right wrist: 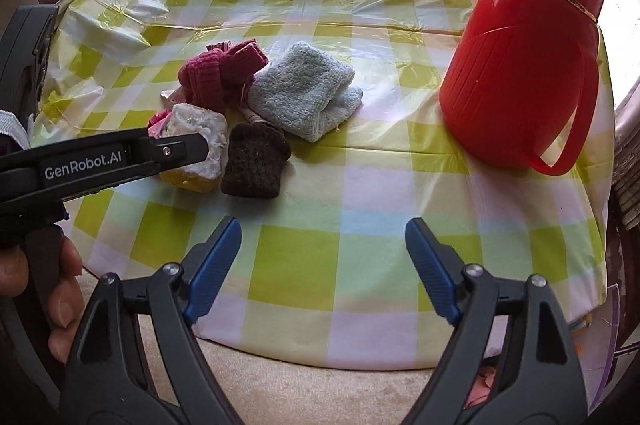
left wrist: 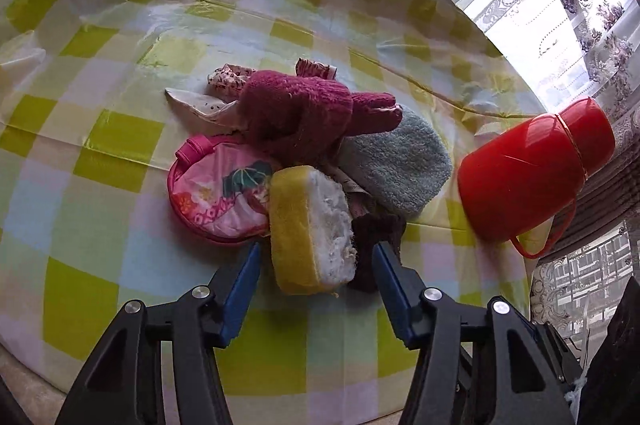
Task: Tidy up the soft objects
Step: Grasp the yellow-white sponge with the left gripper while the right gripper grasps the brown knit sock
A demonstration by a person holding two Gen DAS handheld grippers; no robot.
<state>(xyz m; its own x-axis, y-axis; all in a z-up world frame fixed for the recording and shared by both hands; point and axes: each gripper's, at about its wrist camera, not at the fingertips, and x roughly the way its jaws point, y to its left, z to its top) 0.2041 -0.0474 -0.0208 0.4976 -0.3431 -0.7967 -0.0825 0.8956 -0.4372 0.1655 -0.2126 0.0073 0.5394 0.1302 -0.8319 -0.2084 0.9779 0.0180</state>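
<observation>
Left gripper [left wrist: 316,261]: jaws spread wide, straddling the sponge [left wrist: 310,229] but not closed on it — nothing held.
Right gripper [right wrist: 323,245]: gaping, empty, over bare tablecloth [right wrist: 360,185].
Pile: sponge nearest you; pink pouch [left wrist: 212,193] at its 9 o'clock, blue towel [left wrist: 396,165] at 2.
Handling: sponge looks light and squashy — pinch its long sides.
Hidden: dark knit piece [right wrist: 256,163] half-buried in the left view; printed cloth under the maroon glove [left wrist: 304,113] hard to read.
</observation>
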